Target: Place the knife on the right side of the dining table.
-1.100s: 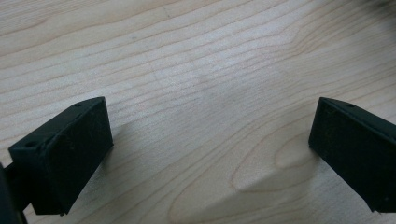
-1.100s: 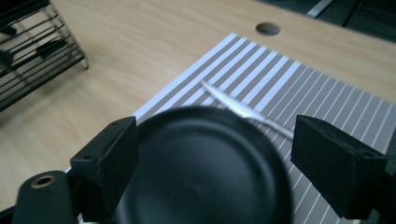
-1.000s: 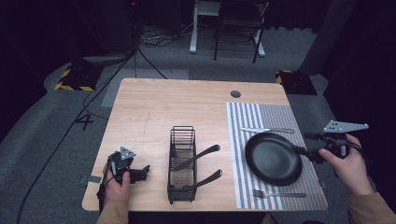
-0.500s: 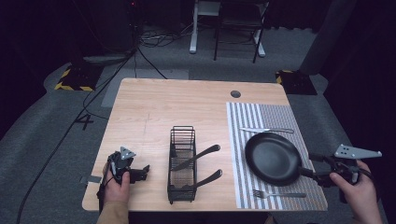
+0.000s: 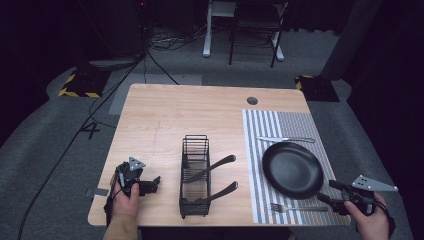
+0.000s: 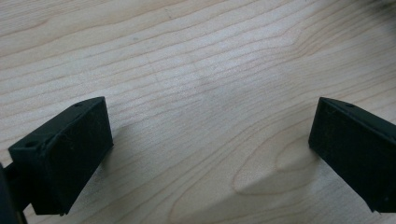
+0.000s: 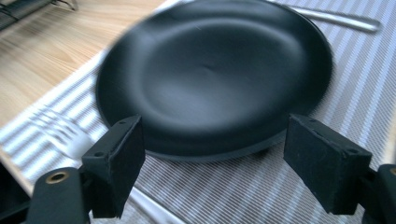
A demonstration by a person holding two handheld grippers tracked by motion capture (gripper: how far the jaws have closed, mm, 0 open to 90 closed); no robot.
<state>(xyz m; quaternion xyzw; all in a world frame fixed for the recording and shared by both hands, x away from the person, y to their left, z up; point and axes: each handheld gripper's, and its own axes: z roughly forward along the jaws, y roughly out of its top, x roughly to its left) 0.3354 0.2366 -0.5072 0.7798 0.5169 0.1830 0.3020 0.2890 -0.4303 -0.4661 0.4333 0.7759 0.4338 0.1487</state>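
Note:
A black round plate [image 5: 292, 169] lies on the striped placemat [image 5: 260, 130] at the table's right. Beyond it lies a knife [image 5: 285, 139], and a fork [image 5: 296, 207] rests near the mat's front edge. My right gripper [image 5: 330, 191] sits at the near right corner, open, its jaws pointing at the plate's near rim without touching it. In the right gripper view the plate [image 7: 215, 74] is just ahead of the open gripper [image 7: 212, 140], with the fork [image 7: 60, 135] to the left. My left gripper [image 5: 154, 184] rests open on bare wood [image 6: 210, 70] at the near left.
A black wire rack [image 5: 195, 175] stands at the table's near middle, with two black-handled utensils [image 5: 215, 167] sticking out to its right. A cable hole [image 5: 252, 100] is at the far edge. Chair legs and cables lie on the floor beyond.
My right gripper has drawn back from the plate's right edge toward the near right corner. The plate stays in place. The left gripper has not moved.

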